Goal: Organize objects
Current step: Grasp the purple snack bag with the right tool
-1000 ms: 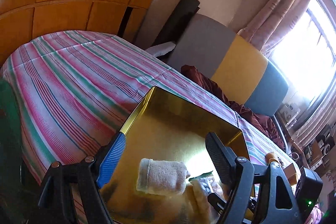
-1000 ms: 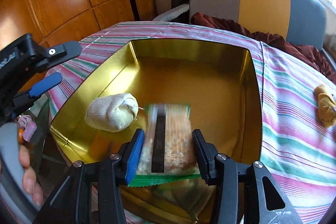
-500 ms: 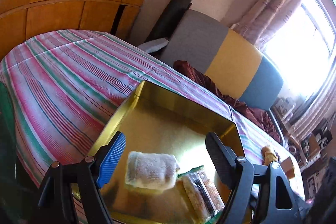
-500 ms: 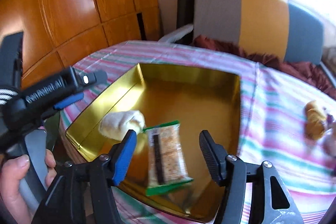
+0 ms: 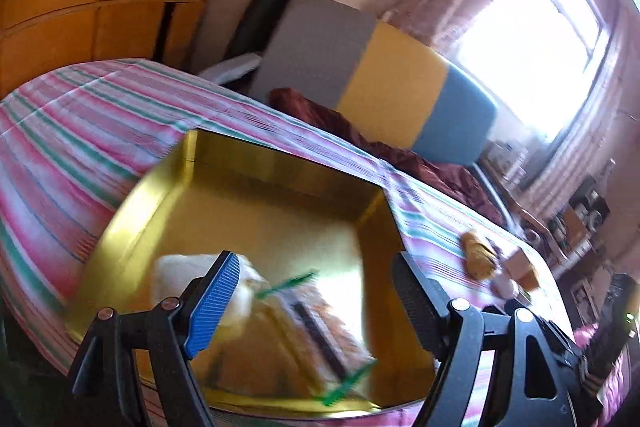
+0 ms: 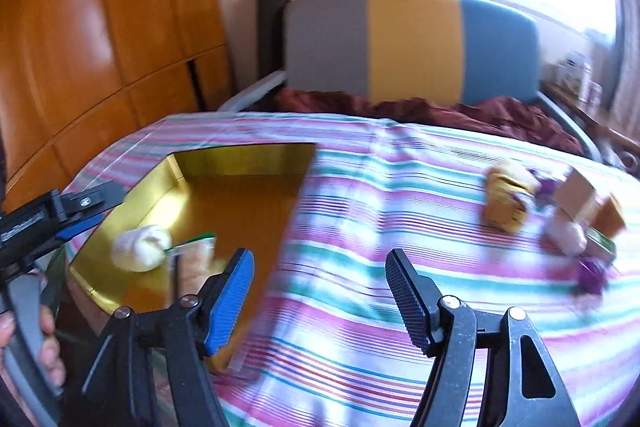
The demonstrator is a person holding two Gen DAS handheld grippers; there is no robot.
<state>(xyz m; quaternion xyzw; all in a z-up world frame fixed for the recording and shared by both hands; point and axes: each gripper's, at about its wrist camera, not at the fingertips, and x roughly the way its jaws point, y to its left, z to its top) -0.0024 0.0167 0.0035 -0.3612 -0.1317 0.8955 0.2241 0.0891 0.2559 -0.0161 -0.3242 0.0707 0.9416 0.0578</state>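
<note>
Both grippers, left gripper [image 5: 312, 291] and right gripper [image 6: 320, 291], have fingers spread and hold nothing. The shallow gold metal tray [image 6: 240, 157] on the striped cloth-covered desk [image 6: 360, 211] holds a rolled cream sock [image 6: 140, 253] and a green-edged clear snack packet [image 5: 316, 331], lying flat just beside it. Judged stage: between placements; the next move calls for reaching the loose cluster well apart, including the rolled mustard-yellow sock [image 6: 508, 201] and small tan cardboard box [image 6: 588, 203].

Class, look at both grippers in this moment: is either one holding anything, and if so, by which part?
Nothing is held. The left gripper and the right gripper are both open and empty; the snack packet lies loose in the gold tray.
</note>
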